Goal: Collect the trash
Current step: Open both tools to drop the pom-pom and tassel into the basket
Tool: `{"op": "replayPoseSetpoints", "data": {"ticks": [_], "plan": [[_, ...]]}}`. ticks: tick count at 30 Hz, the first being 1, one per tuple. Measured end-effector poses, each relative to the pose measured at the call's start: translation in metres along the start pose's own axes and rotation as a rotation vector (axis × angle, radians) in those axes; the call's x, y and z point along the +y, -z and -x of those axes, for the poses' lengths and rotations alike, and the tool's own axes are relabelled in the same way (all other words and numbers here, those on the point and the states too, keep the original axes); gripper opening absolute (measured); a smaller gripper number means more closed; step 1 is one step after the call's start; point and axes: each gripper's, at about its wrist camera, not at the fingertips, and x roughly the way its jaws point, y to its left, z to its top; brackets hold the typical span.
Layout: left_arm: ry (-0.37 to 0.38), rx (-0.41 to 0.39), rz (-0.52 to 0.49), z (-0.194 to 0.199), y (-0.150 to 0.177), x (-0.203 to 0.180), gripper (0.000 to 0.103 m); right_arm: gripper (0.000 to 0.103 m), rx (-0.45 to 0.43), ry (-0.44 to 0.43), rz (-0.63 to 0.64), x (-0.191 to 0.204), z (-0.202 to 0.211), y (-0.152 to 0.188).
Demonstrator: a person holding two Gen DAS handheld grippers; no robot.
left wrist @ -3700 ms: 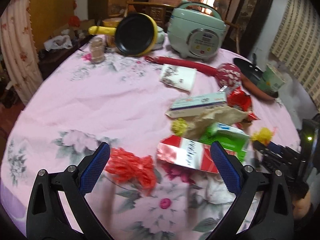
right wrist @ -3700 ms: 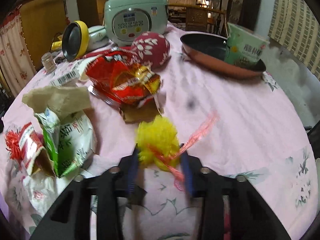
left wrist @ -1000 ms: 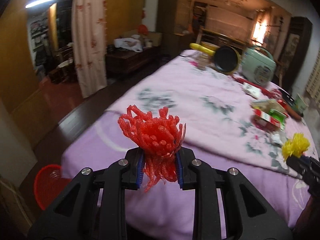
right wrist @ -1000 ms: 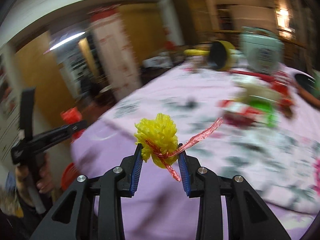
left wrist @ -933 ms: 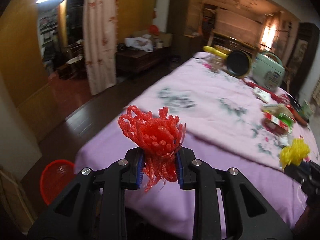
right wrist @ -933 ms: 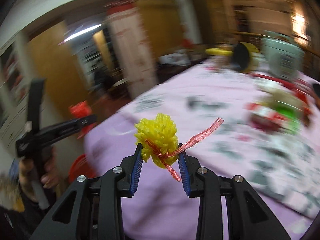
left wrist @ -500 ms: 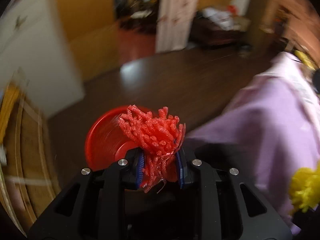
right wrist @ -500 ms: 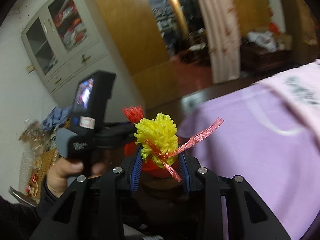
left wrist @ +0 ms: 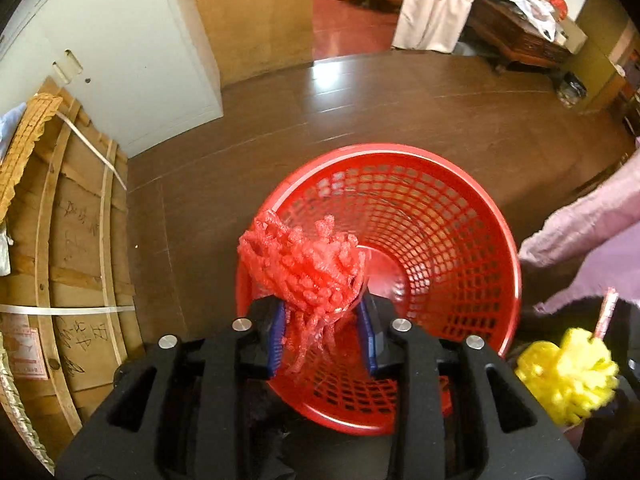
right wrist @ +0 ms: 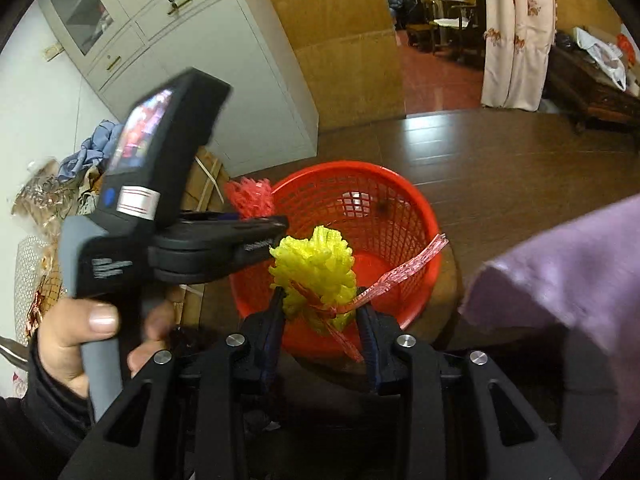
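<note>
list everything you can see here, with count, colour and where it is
basket: 1, red, on the brown floor
red foam net: 1, red, in the left claw, over the basket
yellow foam net: 1, yellow with a red tie, in the right claw, over the basket
tablecloth: 1, pink, hanging at right
cabinet: 1, grey, by the wall
curtain: 1, pale floral, at the doorway
left claw: black, blue pads, jaws just easing open, net between them
right claw: black, blue pads, shut on its net
hand: 1, on the left claw's handle
</note>
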Motion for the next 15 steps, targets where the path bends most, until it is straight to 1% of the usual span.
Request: {"op": "replayPoseSetpoints", "data": {"ticks": [2,4,5,6,7,8,9,12,15], "plan": [[-0.019,-0.022,0.03,0.004,-0.001,0.005,0.043,0.037,0.004,0.014,-0.011,-0.002,-0.006,-0.003],[-0.006,-0.046,0.043,0.009,-0.003,0.008,0.057,0.037,-0.002,0.005,-0.032,-0.003,-0.009,-0.004],[-0.002,-0.051,0.045,0.01,-0.004,0.007,0.062,0.039,0.001,-0.003,-0.043,-0.007,-0.009,-0.003],[0.001,-0.058,0.05,0.01,-0.005,0.011,0.069,0.043,0.004,-0.01,-0.052,-0.01,-0.011,-0.003],[0.004,-0.069,0.055,0.013,-0.006,0.011,0.074,0.045,0.002,-0.014,-0.057,-0.01,-0.013,-0.004],[0.008,-0.073,0.058,0.014,-0.006,0.011,0.076,0.051,-0.002,-0.018,-0.059,-0.01,-0.014,-0.004],[0.017,-0.068,0.065,0.016,-0.007,0.012,0.08,0.055,-0.006,-0.021,-0.062,-0.01,-0.015,-0.005],[0.059,-0.059,0.09,0.023,-0.007,0.013,0.081,0.057,-0.005,-0.036,-0.081,-0.012,-0.018,-0.004],[0.068,-0.077,0.098,0.035,-0.008,0.012,0.081,0.058,-0.002,-0.038,-0.098,-0.016,-0.009,0.002]]}}
